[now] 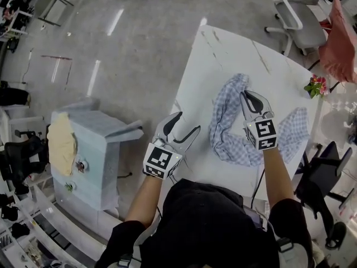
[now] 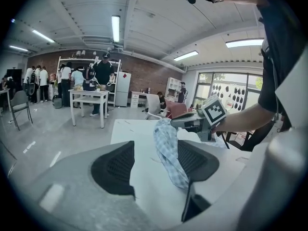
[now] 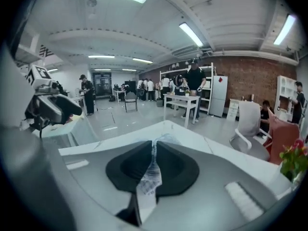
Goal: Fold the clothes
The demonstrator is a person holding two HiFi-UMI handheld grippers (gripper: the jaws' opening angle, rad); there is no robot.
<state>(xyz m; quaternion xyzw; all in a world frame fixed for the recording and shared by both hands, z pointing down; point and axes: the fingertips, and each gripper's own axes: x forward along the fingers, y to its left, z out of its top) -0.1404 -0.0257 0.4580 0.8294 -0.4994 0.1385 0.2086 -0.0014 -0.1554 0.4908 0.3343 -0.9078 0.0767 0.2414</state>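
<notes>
A blue checked garment (image 1: pixel 228 130) lies crumpled in a curved band on the white table (image 1: pixel 223 54). My right gripper (image 1: pixel 251 98) is over its upper part, shut, with a pinch of the checked fabric (image 3: pixel 149 182) showing between its closed pads (image 3: pixel 175 165). My left gripper (image 1: pixel 187 123) hangs at the table's left edge, open and empty. In the left gripper view the garment (image 2: pixel 168 148) rises beyond the spread jaws toward the right gripper (image 2: pixel 192 123); the pads (image 2: pixel 115 167) do not touch it. Part of the garment is hidden by my right arm.
A small bunch of flowers (image 1: pixel 318 85) stands at the table's far right edge. Office chairs (image 1: pixel 298 15) and a pink cloth (image 1: pixel 340 43) are beyond it. A pale blue cart (image 1: pixel 95 149) stands left of the table. People (image 2: pixel 103 76) stand at another table far off.
</notes>
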